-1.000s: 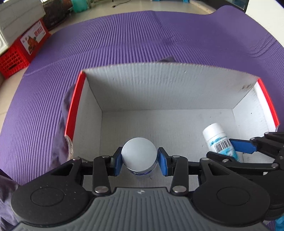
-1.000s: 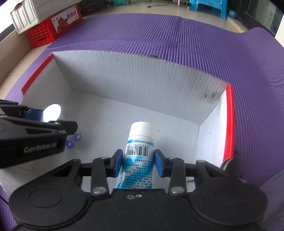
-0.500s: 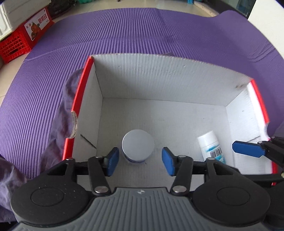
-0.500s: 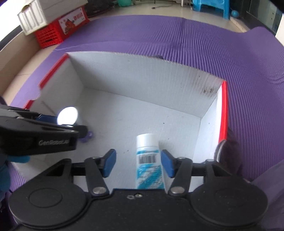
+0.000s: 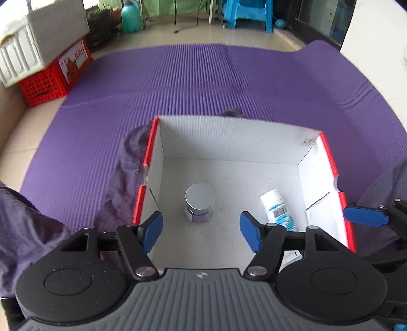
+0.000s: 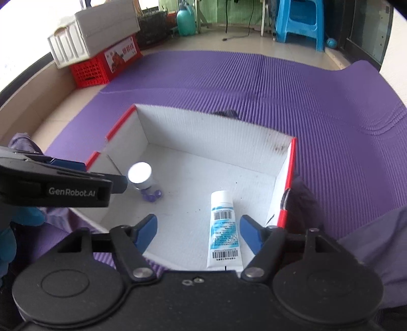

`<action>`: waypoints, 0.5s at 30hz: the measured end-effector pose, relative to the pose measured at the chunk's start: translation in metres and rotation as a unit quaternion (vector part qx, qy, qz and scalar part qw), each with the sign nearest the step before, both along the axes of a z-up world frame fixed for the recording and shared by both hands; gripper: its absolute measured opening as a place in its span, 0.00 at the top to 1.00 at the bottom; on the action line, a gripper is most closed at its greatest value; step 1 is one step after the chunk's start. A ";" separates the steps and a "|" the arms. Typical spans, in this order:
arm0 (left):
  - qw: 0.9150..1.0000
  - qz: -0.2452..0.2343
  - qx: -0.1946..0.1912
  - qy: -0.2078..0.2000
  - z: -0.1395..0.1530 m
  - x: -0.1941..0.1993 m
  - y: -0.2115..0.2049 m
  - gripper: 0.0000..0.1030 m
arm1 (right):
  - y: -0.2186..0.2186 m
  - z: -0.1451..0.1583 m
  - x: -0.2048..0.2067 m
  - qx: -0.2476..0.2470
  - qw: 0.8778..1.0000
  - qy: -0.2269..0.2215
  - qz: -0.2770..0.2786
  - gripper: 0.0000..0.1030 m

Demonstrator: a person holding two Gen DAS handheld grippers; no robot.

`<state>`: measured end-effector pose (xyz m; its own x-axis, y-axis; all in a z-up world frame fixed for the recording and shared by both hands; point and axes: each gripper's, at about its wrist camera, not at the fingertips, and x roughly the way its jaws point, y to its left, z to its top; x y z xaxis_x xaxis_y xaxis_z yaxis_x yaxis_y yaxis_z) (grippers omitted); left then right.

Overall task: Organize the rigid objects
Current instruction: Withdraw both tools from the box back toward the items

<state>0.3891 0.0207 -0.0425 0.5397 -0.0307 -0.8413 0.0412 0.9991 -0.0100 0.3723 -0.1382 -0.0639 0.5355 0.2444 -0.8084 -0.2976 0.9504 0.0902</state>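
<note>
A white cardboard box (image 5: 236, 135) with red edges sits on the purple mat; it also shows in the right wrist view (image 6: 203, 124). A small jar with a silver lid (image 5: 199, 202) stands upright on its floor at the left, also seen in the right wrist view (image 6: 140, 174). A white and blue tube (image 6: 223, 229) lies flat at the right, also visible in the left wrist view (image 5: 277, 210). My left gripper (image 5: 201, 233) is open and empty above the box's near side. My right gripper (image 6: 198, 230) is open and empty above the tube.
The purple ribbed mat (image 5: 178, 84) covers the floor around the box. Purple cloth (image 5: 124, 168) lies bunched against the box's left wall. A red crate (image 5: 54, 76) with white boxes on it stands at the far left. A blue stool (image 6: 300, 23) stands beyond the mat.
Both grippers opened and let go: the jar and the tube now rest on the box floor. Both grippers have pulled up and back from the box.
</note>
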 end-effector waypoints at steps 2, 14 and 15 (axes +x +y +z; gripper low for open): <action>1.000 -0.002 0.000 -0.014 0.011 -0.010 -0.004 0.27 | -0.002 0.008 -0.009 0.004 1.000 -0.009 -0.002 0.23; 0.999 -0.012 0.003 -0.050 0.046 -0.068 -0.007 0.27 | -0.013 0.037 -0.064 0.024 0.999 -0.042 0.003 0.08; 0.999 -0.014 0.005 -0.053 0.048 -0.074 -0.008 0.27 | -0.014 0.038 -0.069 0.025 0.999 -0.043 0.004 0.08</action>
<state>0.3151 0.0131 0.0056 0.6242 -0.0395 -0.7802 0.0695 0.9976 0.0051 0.3033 -0.1524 -0.0259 0.6009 0.2871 -0.7460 -0.3139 0.9431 0.1102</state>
